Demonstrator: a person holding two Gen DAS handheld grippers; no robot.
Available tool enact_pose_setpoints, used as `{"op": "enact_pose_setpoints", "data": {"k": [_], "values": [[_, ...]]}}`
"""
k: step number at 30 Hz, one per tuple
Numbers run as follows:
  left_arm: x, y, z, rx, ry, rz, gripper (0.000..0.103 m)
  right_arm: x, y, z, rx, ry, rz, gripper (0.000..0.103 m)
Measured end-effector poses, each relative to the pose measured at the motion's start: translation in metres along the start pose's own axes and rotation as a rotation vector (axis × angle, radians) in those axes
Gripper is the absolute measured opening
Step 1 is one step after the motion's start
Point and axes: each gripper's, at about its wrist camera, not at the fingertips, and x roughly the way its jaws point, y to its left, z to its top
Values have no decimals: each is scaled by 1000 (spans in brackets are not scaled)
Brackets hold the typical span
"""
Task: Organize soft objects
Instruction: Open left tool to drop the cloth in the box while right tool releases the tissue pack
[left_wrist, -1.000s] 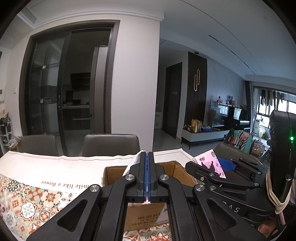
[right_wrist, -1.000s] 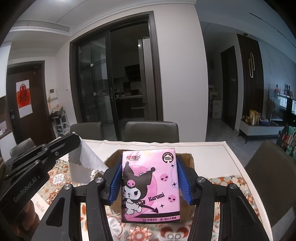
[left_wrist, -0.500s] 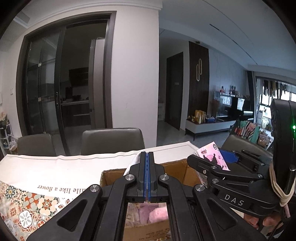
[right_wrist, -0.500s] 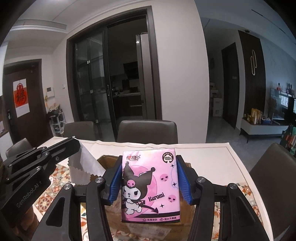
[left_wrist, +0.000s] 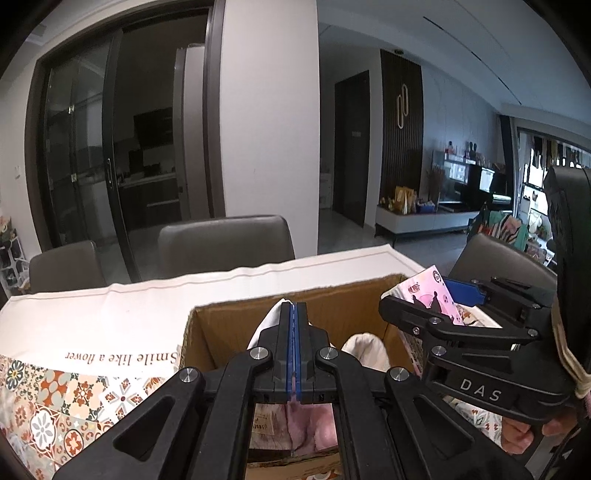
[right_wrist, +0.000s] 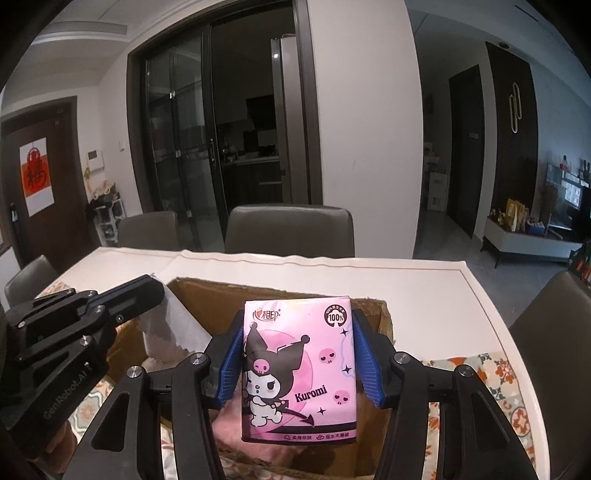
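Both hand-held tools hang over an open cardboard box (right_wrist: 384, 314) that sits on a dining table (right_wrist: 424, 288) partly covered by a patterned cloth (left_wrist: 55, 406) printed with the words "Smile like a flower". The right gripper (right_wrist: 298, 363) has its blue pads pressed against the two sides of a pink tissue pack (right_wrist: 299, 369), a soft packet showing a Kuromi cartoon figure, held upright with its face toward the camera and poised above the box's open top. From the left wrist view the same pack (left_wrist: 432, 299) shows at the box's right edge, tilted, between the black fingers of that tool. The left gripper (left_wrist: 293, 347) has its jaws drawn tight together, and a thin white cloth (left_wrist: 267, 323) with a zigzag edge is pinched between them; the cloth (right_wrist: 173, 325) droops over the box's left side as seen from the right wrist. Inside the box lie soft things: something pink and fluffy (left_wrist: 306, 424) at the bottom and a pale cream bundle (left_wrist: 364, 347) nearer the back wall. Fingers of a person's hand (left_wrist: 517, 435) show under the right tool's handle. Grey chairs (right_wrist: 290, 229) stand at the table's far edge, with dark glass sliding doors (right_wrist: 221, 140) behind them.
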Motion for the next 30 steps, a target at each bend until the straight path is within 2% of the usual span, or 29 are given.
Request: {"op": "enact_pose_setpoints", "data": {"k": [3, 4, 6, 7, 10, 22, 30], "values": [[4, -1, -4, 2, 21, -9, 6, 6, -2, -3, -4, 21, 3, 55], [4, -2, -5, 7, 27, -13, 10, 7, -3, -4, -5, 26, 5, 56], [5, -3, -6, 11, 26, -12, 19, 7, -5, -5, 4, 28, 14, 70], [5, -3, -6, 11, 24, -11, 25, 7, -6, -6, 8, 24, 14, 71], [2, -4, -7, 11, 23, -10, 33, 4, -8, -6, 10, 13, -7, 71], [-31, -10, -13, 31, -16, 26, 44, -27, -9, -14, 42, -13, -65, 71], [-70, -14, -24, 52, -47, 54, 52, -61, 4, -24, 53, -56, -82, 71]]}}
